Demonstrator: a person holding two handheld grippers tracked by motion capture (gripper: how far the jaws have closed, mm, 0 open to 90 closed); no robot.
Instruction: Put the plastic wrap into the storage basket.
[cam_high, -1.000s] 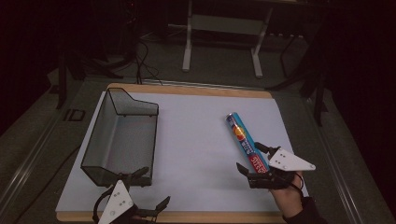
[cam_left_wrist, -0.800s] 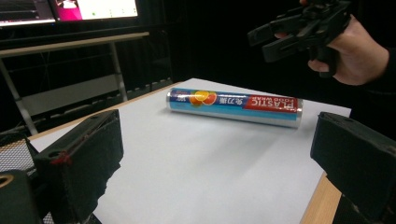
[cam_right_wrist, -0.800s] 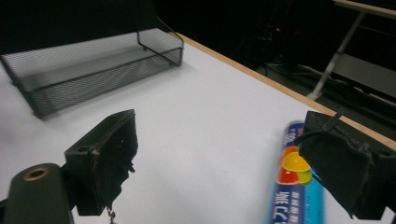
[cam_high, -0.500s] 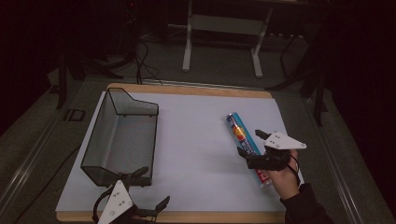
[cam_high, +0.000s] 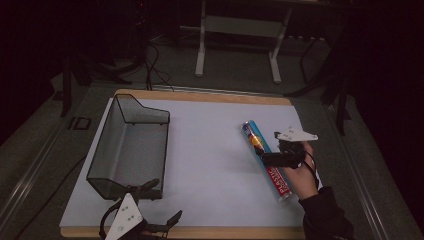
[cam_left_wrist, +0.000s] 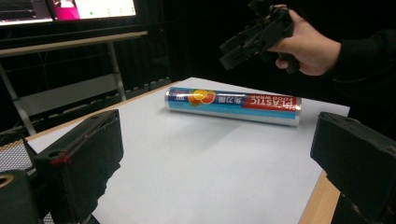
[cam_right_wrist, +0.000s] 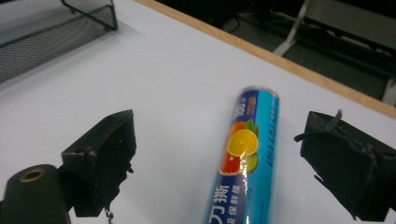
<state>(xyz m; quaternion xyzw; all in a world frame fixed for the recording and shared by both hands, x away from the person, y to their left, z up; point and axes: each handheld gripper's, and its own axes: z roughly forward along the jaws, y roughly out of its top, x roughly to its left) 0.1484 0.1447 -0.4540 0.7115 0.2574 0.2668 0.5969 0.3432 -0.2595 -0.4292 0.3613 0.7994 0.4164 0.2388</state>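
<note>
Black wire-mesh basket (cam_high: 131, 147) on the white table sheet (cam_high: 210, 165) holds nothing. Blue plastic-wrap roll (cam_high: 267, 161) lies flat at the sheet's right, long axis running near-to-far. Your right gripper (cam_high: 264, 159) has just been widening, jaws straddling the roll untouched. Left gripper (cam_high: 162, 224) spread, idle.

Right claw (cam_high: 267, 159) covers the middle of the roll (cam_high: 254, 136) in the high view. In the right gripper view the roll's (cam_right_wrist: 243, 158) near end is cut off by the bottom edge. Left claw (cam_high: 165, 222) is partly cut by the high view's bottom edge. Small print on the roll is illegible. Basket (cam_right_wrist: 56, 37) is cropped at the top-left corner.
</note>
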